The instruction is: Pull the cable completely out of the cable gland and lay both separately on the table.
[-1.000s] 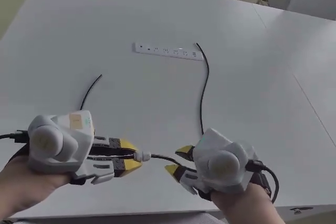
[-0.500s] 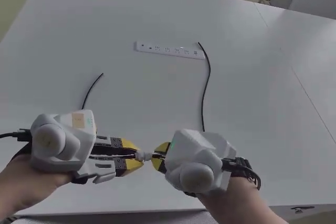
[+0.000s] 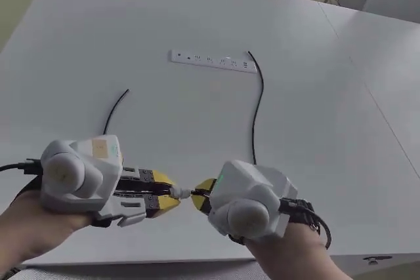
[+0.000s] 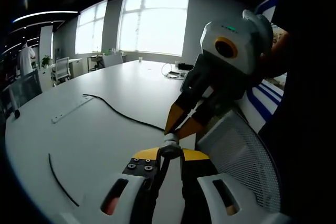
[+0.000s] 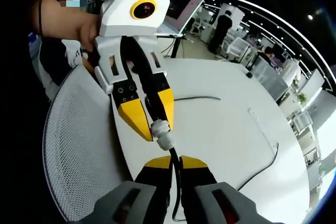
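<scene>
Head view: left gripper (image 3: 164,193), jaws closed on the pale cable gland (image 3: 177,193), near the front edge of the white table (image 3: 315,96). Right gripper (image 3: 202,201) tip to tip with it, just beside the gland. Black cable (image 3: 257,109) lies on the table, its far end by the power strip (image 3: 213,61).

Left gripper view: gland pinched between the yellow tips; the cable runs back between the jaws. The right gripper's tips come in just above the gland.

Right gripper view: jaws clamped on the cable just behind the gland.
</scene>
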`<state>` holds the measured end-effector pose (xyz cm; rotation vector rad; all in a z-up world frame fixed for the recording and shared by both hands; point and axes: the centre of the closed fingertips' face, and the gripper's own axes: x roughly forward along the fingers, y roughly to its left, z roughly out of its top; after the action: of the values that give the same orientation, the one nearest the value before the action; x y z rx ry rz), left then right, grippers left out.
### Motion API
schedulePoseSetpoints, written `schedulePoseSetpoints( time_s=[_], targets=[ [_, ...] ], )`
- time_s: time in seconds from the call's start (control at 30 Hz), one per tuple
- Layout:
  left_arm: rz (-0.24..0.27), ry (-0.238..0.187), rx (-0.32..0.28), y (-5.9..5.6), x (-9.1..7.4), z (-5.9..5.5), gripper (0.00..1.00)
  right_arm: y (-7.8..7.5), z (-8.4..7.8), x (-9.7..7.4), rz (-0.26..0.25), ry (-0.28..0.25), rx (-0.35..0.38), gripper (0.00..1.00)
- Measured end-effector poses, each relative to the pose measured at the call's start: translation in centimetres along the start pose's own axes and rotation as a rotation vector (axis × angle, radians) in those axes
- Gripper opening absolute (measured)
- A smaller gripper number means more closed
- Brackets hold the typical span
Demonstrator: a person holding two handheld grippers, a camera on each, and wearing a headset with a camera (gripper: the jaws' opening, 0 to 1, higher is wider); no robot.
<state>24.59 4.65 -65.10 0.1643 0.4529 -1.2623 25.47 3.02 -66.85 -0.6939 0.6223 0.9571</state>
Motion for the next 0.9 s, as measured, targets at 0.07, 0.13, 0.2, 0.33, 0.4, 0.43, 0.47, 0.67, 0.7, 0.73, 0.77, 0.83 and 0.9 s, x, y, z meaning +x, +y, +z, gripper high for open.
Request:
schedulePoseSetpoints(
  time_s=[0.07, 0.13, 0.2, 0.33, 0.4, 0.43, 0.47, 0.67, 0.7, 0.73, 0.77, 0.83, 0.9],
  targets=[
    [0.001, -0.002, -0.001, 0.0, 0.0, 0.1, 0.15, -0.1, -0.1, 0.0, 0.001, -0.003, 0.022, 0.0],
    [0.002, -0.002, 0.004, 0.0, -0.1, 0.2, 0.15, -0.2, -0.2, -0.1, -0.002, -0.005, 0.046, 0.0],
    [0.003, -0.002, 0.005, 0.0, -0.2, 0.2, 0.15, -0.3, -0.4, -0.1, -0.002, -0.01, 0.066, 0.0],
    [0.009, -0.003, 0.005, 0.1, -0.2, 0.2, 0.15, -0.7, -1.2, -0.1, -0.008, -0.009, 0.164, 0.0],
    [0.011, -0.005, 0.004, 0.1, -0.2, 0.3, 0.15, -0.9, -1.6, -0.1, -0.001, -0.011, 0.218, 0.0],
    [0.012, -0.005, 0.005, 0.1, -0.2, 0.3, 0.15, -1.1, -1.8, 0.0, -0.002, -0.008, 0.229, 0.0],
    [0.013, -0.007, 0.004, 0.1, -0.2, 0.3, 0.15, -1.3, -2.1, 0.0, -0.005, -0.002, 0.238, 0.0],
    [0.012, -0.009, 0.012, 0.1, -0.2, 0.5, 0.15, -1.8, -3.8, 0.1, -0.017, 0.028, 0.319, 0.0],
    [0.012, -0.01, 0.012, 0.0, -0.2, 0.5, 0.15, -1.8, -4.2, 0.2, -0.013, 0.034, 0.345, 0.0],
    [0.012, -0.01, 0.013, 0.0, -0.2, 0.5, 0.15, -1.8, -4.4, 0.2, -0.013, 0.038, 0.367, 0.0],
    [0.012, -0.009, 0.014, 0.0, -0.2, 0.5, 0.15, -1.9, -4.8, 0.3, -0.014, 0.042, 0.382, 0.0],
    [0.011, -0.009, 0.014, -0.2, -0.1, 0.5, 0.15, -1.9, -5.3, 0.4, -0.014, 0.05, 0.412, 0.0],
    [0.011, -0.011, 0.014, -0.4, -0.1, 0.6, 0.15, -1.9, -5.8, 0.5, -0.007, 0.051, 0.485, 0.0]
  ],
)
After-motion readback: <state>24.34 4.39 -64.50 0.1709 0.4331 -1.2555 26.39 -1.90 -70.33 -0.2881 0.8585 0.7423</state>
